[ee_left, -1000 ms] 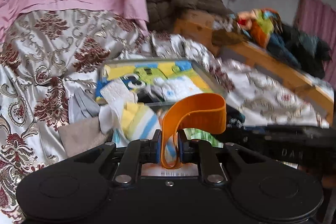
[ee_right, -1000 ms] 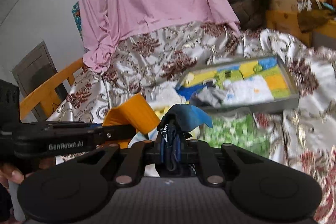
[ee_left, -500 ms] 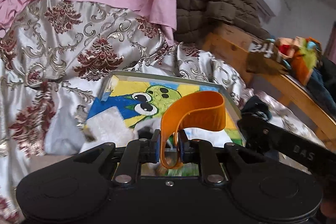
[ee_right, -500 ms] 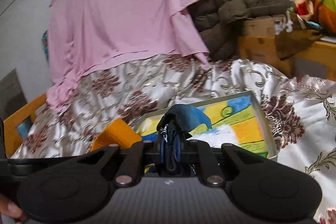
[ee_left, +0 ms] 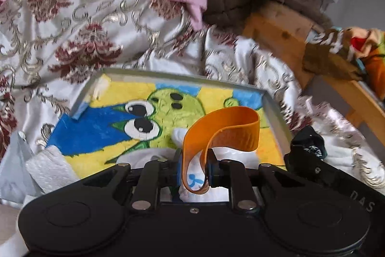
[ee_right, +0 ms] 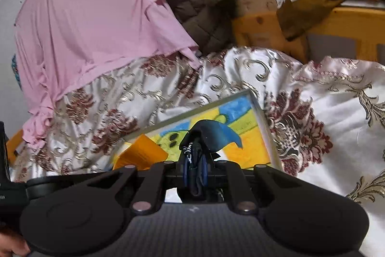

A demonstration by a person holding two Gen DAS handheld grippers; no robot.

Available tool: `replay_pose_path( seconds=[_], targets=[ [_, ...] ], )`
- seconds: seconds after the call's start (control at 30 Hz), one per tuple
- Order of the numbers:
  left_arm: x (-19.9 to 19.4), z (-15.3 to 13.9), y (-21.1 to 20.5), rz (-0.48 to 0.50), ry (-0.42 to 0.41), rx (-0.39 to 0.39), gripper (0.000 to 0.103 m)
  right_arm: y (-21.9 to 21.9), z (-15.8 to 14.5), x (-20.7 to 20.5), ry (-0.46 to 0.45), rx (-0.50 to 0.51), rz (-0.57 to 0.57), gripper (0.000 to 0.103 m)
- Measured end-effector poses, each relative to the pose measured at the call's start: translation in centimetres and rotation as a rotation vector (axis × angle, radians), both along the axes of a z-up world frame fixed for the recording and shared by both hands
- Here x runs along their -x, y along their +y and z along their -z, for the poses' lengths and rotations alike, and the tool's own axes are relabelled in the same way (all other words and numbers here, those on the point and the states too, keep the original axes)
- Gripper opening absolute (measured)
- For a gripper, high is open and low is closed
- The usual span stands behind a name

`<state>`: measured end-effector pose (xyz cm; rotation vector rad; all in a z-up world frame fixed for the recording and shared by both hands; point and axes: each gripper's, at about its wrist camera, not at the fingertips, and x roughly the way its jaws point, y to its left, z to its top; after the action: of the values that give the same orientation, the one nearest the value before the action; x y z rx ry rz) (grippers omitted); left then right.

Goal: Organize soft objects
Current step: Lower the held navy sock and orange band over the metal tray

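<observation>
Above the 1 tray (ee_left: 276, 110) (cartoon towel inside), 2 grippers hover: the left gripper (ee_left: 193, 166) pinches 1 looped orange band (ee_left: 223, 129), and the right gripper (ee_right: 193, 166) is clamped on 1 dark blue cloth (ee_right: 211, 134). 1 floral bedspread (ee_right: 312, 93) lies beneath the tray.

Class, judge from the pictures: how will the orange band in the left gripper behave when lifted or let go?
The orange band probably flexes yet springs: it stands arched above the left gripper, not drooping. Thin, so likely light. Released, it might fall onto the tray.
</observation>
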<state>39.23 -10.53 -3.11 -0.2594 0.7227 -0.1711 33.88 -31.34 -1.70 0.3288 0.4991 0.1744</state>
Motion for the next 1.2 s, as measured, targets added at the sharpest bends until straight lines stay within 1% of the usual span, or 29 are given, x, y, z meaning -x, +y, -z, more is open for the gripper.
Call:
replay_pose_path(
  seconds=[0.1,0.17,0.3,0.43,0.77,0.87,0.9,0.93,1.0,1.07,1.1,1.17,1.2],
  targets=[
    [-0.6,0.7,0.1,-0.019,0.048,0.018,0.021,-0.2,0.8,-0.6,0.030,0.022,0.013,0.013],
    [-0.9,1.1,0.0,-0.018,0.068,0.009,0.021,-0.3,1.3,-1.1,0.049,0.035,0.025,0.013],
    [-1.1,1.4,-0.1,-0.017,0.098,0.002,0.023,-0.6,1.8,-1.8,0.094,0.006,0.024,0.014],
    [-1.2,1.3,-0.3,-0.011,0.111,-0.016,0.024,-0.4,2.2,-2.0,0.118,0.036,0.018,0.016],
    [-1.2,1.4,-0.6,-0.006,0.127,-0.045,0.026,-0.3,2.1,-2.0,0.124,0.037,0.016,0.020],
    [-1.2,1.6,-0.7,-0.003,0.131,-0.052,0.028,-0.5,2.1,-2.0,0.129,0.036,0.019,0.022],
    [-1.2,1.6,-0.7,-0.002,0.131,-0.054,0.029,-0.5,2.2,-2.0,0.130,0.042,0.021,0.029],
    [-1.1,1.6,-0.7,-0.002,0.129,-0.057,0.030,-0.4,2.2,-2.1,0.130,0.050,0.025,0.038],
    [-1.0,1.6,-0.7,-0.006,0.124,-0.064,0.032,-0.3,2.2,-2.0,0.125,0.065,0.031,0.045],
    [-0.8,1.5,-0.7,-0.012,0.122,-0.064,0.035,-0.4,2.2,-2.0,0.128,0.070,0.034,0.050],
    [-0.8,1.5,-0.6,-0.015,0.123,-0.064,0.038,-0.4,2.2,-1.9,0.129,0.072,0.039,0.055],
    [-0.6,1.5,-0.5,-0.022,0.120,-0.070,0.041,-0.5,2.2,-1.9,0.132,0.074,0.047,0.059],
    [-0.5,1.4,-0.5,-0.025,0.117,-0.073,0.045,-0.6,2.2,-1.9,0.135,0.073,0.050,0.063]
  ],
)
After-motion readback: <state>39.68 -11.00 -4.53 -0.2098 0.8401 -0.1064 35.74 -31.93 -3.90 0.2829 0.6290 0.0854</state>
